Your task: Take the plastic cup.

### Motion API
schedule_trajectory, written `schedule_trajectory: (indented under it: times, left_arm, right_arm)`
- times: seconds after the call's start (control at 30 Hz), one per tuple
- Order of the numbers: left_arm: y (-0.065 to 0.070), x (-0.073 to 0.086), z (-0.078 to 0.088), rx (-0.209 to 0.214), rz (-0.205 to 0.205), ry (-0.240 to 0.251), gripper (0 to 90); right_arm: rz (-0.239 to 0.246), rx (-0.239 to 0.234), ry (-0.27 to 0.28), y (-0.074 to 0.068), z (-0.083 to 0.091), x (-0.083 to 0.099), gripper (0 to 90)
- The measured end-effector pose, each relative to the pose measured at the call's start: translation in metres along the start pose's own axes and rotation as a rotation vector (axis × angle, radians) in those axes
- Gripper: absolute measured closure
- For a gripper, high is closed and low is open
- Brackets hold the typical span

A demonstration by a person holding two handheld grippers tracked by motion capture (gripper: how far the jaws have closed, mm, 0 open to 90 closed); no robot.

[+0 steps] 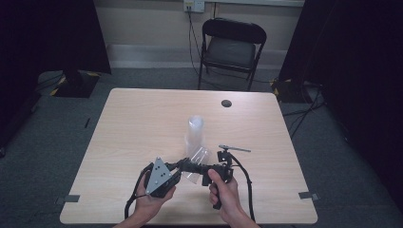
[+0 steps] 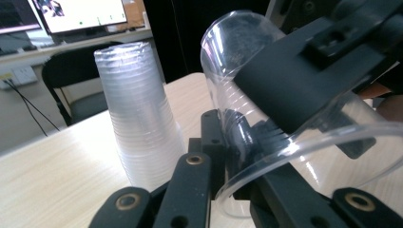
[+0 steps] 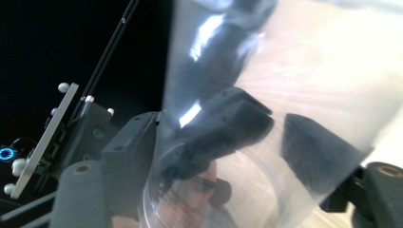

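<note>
The person's two hands are closest, low in the high view, and each one holds a gripper over the near edge of the big, pale wooden surface (image 1: pixel 142 114). The left gripper (image 1: pixel 183 166) has a grey three-cornered plate on top and a black cable hanging from it. The right gripper (image 1: pixel 202 167) points toward the left one, and the two meet tip to tip. Between them is a single clear plastic cup (image 1: pixel 198 161), lying on its side and lifted off the surface. In the left gripper view the left jaws are closed tight on the rim of the cup (image 2: pixel 266 156), with one jaw inside the cup and one outside. In the right gripper view the cup (image 3: pixel 266 95) sits between the right jaws, which stand a little apart on each side of it; I cannot tell if they press on the cup. Just behind the cup, a stack of clear cups (image 1: pixel 195 132) stands upside down on the surface, wide end down. In the left gripper view the stack (image 2: pixel 140 123) stands right beside the held cup.
</note>
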State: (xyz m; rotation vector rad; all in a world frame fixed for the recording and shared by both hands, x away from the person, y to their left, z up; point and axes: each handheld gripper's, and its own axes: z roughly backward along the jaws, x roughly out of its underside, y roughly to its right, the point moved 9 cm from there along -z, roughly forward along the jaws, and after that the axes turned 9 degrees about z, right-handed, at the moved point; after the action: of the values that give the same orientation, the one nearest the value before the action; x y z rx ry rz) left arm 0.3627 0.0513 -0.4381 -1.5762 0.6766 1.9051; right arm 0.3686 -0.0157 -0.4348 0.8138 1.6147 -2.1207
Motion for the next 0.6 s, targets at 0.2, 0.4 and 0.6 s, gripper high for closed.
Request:
schedule_trajectory:
  times: [0.2,0.4,0.6]
  left_arm:
    - [-0.003,0.002,0.000,0.006,0.016,-0.015,89.7]
    - [-0.011,0.003,-0.001,-0.006,0.069,-0.013,90.0]
    - [-0.015,0.003,0.000,0.000,0.078,-0.021,90.0]
  right_arm:
    - [0.067,0.042,0.012,0.004,0.002,-0.002,19.8]
    - [0.129,0.085,0.026,0.004,0.005,-0.006,15.6]
    - [0.165,0.095,0.024,0.003,0.006,-0.007,15.5]
